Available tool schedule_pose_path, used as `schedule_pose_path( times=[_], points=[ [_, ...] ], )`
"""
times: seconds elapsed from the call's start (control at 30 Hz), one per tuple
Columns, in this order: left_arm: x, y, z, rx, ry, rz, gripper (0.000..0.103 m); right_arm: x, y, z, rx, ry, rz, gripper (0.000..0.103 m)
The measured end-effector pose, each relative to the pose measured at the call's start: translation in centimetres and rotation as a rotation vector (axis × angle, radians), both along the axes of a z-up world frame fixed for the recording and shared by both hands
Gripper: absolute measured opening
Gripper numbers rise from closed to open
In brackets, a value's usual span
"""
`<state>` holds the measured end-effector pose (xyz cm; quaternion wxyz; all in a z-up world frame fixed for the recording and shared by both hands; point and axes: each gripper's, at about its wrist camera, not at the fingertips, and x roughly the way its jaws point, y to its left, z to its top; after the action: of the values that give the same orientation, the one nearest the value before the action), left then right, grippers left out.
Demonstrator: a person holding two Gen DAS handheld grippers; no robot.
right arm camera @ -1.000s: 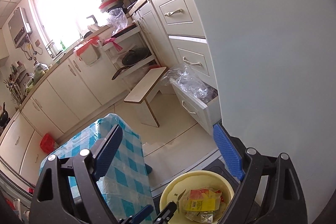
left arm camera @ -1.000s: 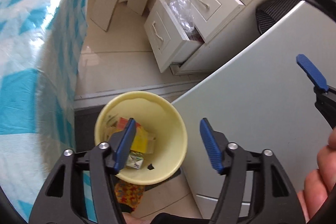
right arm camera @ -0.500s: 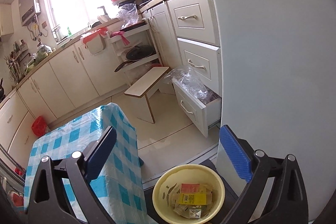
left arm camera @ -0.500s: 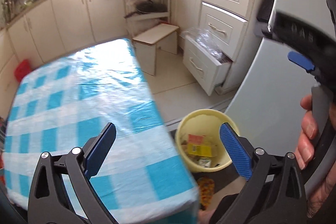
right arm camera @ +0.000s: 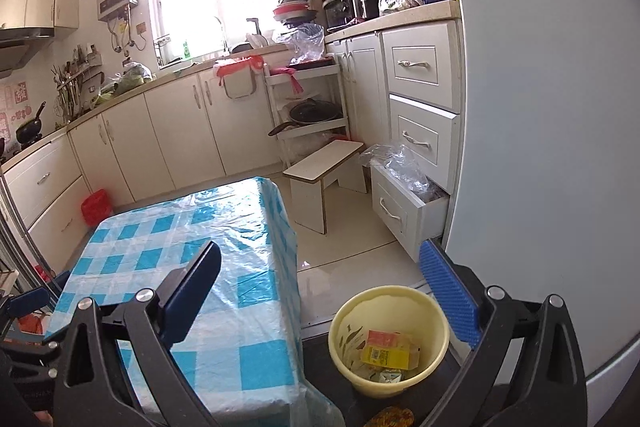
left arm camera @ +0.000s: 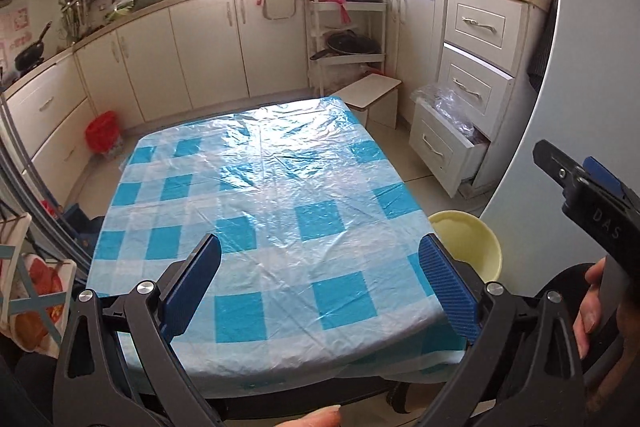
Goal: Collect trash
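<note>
Two grippers hang over the scene with their blue pads spread wide and nothing between them: the left gripper point(left arm camera: 320, 281) above the near half of the table point(left arm camera: 256, 195), the right gripper point(right arm camera: 326, 291) off the table's right edge, between it and the pale refrigerator door point(right arm camera: 540, 107). Both sets of jaws have just been opening, and both are released. The landmark is the table, draped in a blue-and-white checked plastic cloth that lies wrinkled and bare of any object. Just beside its near right corner, on the floor, stands the yellow bin point(right arm camera: 390, 339) (only its rim shows past the cloth in the left wrist view). Inside the bin lies the trash point(right arm camera: 386, 349): a yellow-and-red wrapper on top of other small packets, all resting at the bottom. Beyond the table's far right corner sits a low white stool point(right arm camera: 324, 167), and to the right of that an open bottom drawer point(right arm camera: 404, 205) with crumpled clear plastic spilling from it. On the floor past the table's far left corner is a red bag point(left arm camera: 103, 135). A hand point(left arm camera: 600, 311) holds the right gripper's handle, right of the table.
</note>
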<state>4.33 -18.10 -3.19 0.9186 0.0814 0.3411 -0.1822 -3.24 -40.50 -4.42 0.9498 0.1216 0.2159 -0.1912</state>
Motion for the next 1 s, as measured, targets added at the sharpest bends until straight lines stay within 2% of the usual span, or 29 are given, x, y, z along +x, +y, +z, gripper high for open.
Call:
schedule_pose_path(
  times=[0.1, 0.3, 0.4, 0.57, 1.0],
  points=[
    [-1.3, 1.7, 0.9, -0.005, -0.016, 0.005, 0.095, -1.8, 1.5, 1.0, -0.015, -0.001, 0.009, 0.096],
    [-4.2, 3.5, 1.9, -0.007, 0.002, -0.003, 0.095, -4.6, 3.9, 2.7, -0.034, 0.055, 0.024, 0.096],
    [-5.6, 4.5, 2.3, -0.011, 0.012, -0.002, 0.095, -6.1, 5.1, 3.1, -0.01, 0.069, 0.015, 0.096],
    [-7.7, 5.8, 3.1, -0.008, -0.007, 0.003, 0.095, -8.3, 7.3, 3.3, 0.03, 0.042, 0.023, 0.096],
    [-9.2, 8.1, 4.8, -0.038, -0.039, 0.035, 0.095, -8.7, 9.8, 3.5, -0.006, 0.022, 0.071, 0.096]
  ],
)
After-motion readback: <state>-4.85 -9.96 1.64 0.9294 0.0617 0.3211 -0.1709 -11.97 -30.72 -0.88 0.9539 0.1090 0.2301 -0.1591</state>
